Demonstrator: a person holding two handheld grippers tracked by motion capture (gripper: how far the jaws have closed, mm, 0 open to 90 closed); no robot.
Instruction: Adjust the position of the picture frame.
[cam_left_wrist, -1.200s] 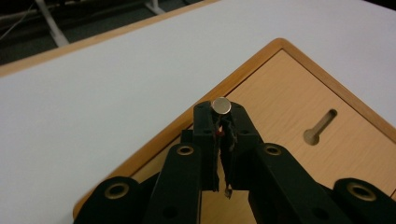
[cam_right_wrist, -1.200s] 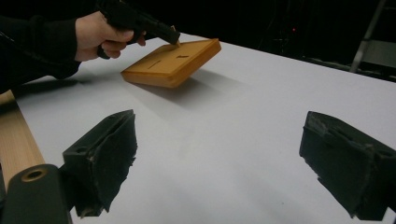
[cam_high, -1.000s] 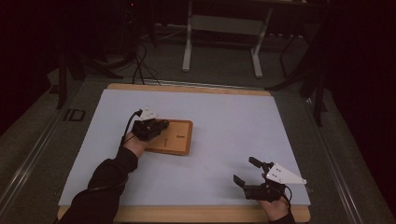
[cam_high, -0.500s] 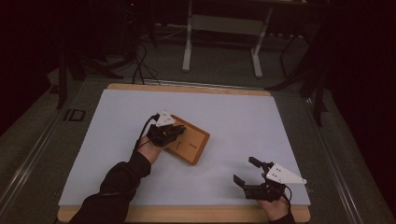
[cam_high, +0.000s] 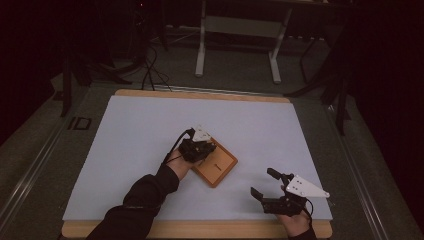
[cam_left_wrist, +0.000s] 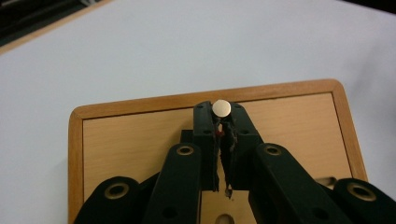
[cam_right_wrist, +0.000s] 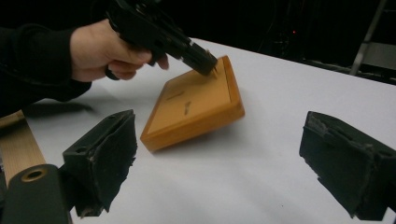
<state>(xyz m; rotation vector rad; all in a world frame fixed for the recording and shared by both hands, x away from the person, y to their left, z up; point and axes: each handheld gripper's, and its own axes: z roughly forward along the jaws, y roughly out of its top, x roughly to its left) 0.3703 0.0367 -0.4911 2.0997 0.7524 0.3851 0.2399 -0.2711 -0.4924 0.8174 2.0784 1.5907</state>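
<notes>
A flat wooden board (cam_high: 221, 165) with a raised rim lies turned cornerwise near the middle of the white mat. My left gripper (cam_high: 206, 148) reaches over its far corner from the left. In the left gripper view the jaws are shut (cam_left_wrist: 221, 115) on a small round pale-headed pin (cam_left_wrist: 221, 108) over the board (cam_left_wrist: 130, 140). The right gripper view shows the left gripper's tip (cam_right_wrist: 208, 68) at the board's (cam_right_wrist: 196, 107) far edge; whether the board rests flat I cannot tell. My right gripper (cam_high: 264, 183) stands open near the front right, its pads (cam_right_wrist: 112, 149) apart with nothing between them.
The white mat (cam_high: 125, 150) covers a wood-edged table (cam_high: 200, 231). A person's dark sleeve (cam_high: 140, 200) comes in from the bottom left. Beyond the far edge stand a metal frame (cam_high: 200, 50) and cables on the floor.
My left gripper has moved right and nearer across the mat, and the board has come along with it and turned cornerwise. The right gripper has kept still.
</notes>
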